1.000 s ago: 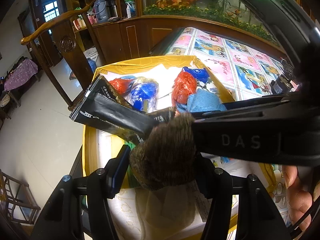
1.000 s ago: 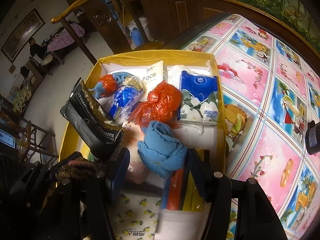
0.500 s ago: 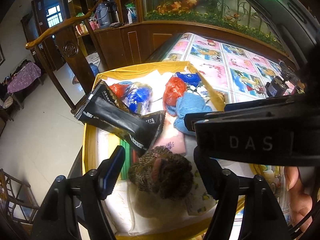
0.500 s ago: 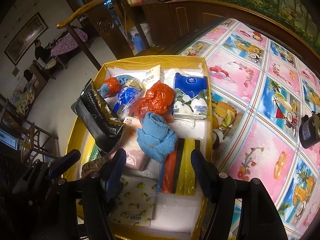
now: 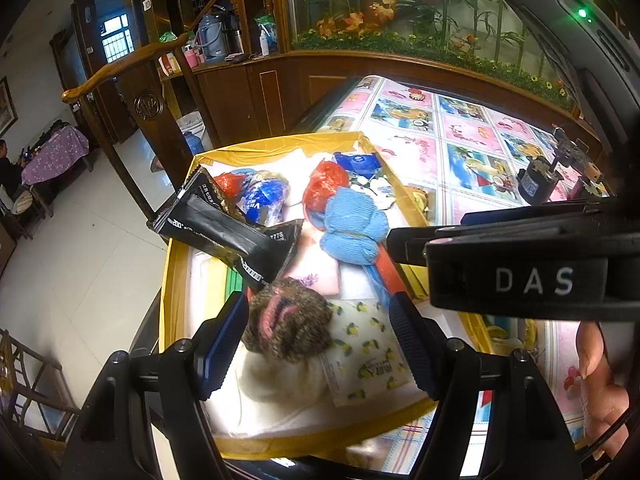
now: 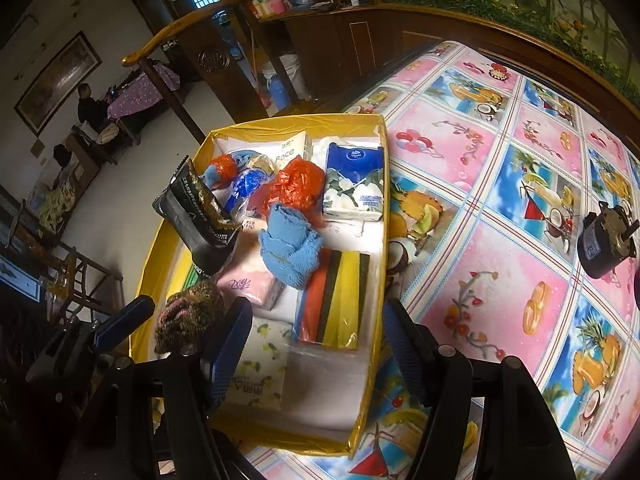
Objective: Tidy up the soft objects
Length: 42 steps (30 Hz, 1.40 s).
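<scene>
Both grippers: fingers apart (nothing clamped); brown knit [image 5: 288, 322] | blue cloth [image 6: 290, 246] lie in yellow box [image 6: 364, 420]

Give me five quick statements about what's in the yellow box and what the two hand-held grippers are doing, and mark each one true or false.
1. The brown knitted bundle lies in the yellow box. True.
2. The left hand-held gripper is clamped on the brown bundle. False: its jaws stand open, and the bundle lies loose between them.
3. The blue knitted cloth sits on top of the other items in the box. True.
4. The right hand-held gripper holds the blue cloth. False: it is open and holds nothing.
5. The black packet lies flat on the tablecloth. False: it stands tilted at the box's left wall.
</scene>
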Motion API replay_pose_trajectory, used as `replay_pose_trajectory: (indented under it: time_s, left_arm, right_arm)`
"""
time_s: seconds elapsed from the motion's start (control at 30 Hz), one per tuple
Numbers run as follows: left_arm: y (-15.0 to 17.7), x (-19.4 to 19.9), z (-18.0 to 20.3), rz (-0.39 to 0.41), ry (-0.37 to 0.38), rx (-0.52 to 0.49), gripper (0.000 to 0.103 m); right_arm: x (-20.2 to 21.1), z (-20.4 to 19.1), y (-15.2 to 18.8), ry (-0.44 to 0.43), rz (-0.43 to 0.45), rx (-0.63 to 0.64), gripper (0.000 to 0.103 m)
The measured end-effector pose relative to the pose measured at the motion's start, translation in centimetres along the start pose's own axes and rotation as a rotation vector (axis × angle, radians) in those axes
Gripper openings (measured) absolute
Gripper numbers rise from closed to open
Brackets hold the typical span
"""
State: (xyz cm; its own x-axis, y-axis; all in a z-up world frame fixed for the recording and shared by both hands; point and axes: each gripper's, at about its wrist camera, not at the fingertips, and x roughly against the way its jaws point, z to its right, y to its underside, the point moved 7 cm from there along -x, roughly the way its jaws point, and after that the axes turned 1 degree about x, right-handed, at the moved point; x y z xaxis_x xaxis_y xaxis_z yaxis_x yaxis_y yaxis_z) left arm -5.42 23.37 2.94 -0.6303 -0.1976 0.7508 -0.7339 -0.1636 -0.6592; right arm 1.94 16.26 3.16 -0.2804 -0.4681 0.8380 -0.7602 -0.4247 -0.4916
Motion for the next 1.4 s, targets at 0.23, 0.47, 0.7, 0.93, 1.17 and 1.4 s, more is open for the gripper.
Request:
replay_pose_trajectory:
  time_s: [0.23, 0.47, 0.7, 0.93, 1.17, 1.4]
  left_arm:
    - [0.6, 0.9, 0.6, 0.003, -0.015, 0.01, 0.073]
    - [1.2, 1.8, 0.9, 0.008, -0.029, 0.022, 0.073]
    - [1.7, 2.5, 0.8, 0.013, -0.041, 0.038, 0.073]
    - [2.1, 2.8, 1.0, 0.012, -0.048, 0.038, 0.073]
    - [2.7, 3.2, 1.3, 0.013, -0.06, 0.038, 0.073]
    - [3.2, 3.7, 1.4, 0.015, -0.081, 0.04, 0.073]
  right_arm:
    - [0.9, 0.7, 1.1, -0.006, 0.004, -0.002, 0.073]
    - [1.6, 1.1, 1.7, -0.011, 0.011, -0.009, 0.075]
    - [2.4, 1.0, 2.6, -0.012, 0.016, 0.001, 0.076]
    - [3.0, 1.4, 3.6, -0.015, 0.018, -0.006, 0.076]
    - [3.5, 2.4, 4.5, -0.014, 0.021, -0.023, 0.076]
    - [4.4, 3.1, 5.8, -0.015, 0.027, -0.012, 0.076]
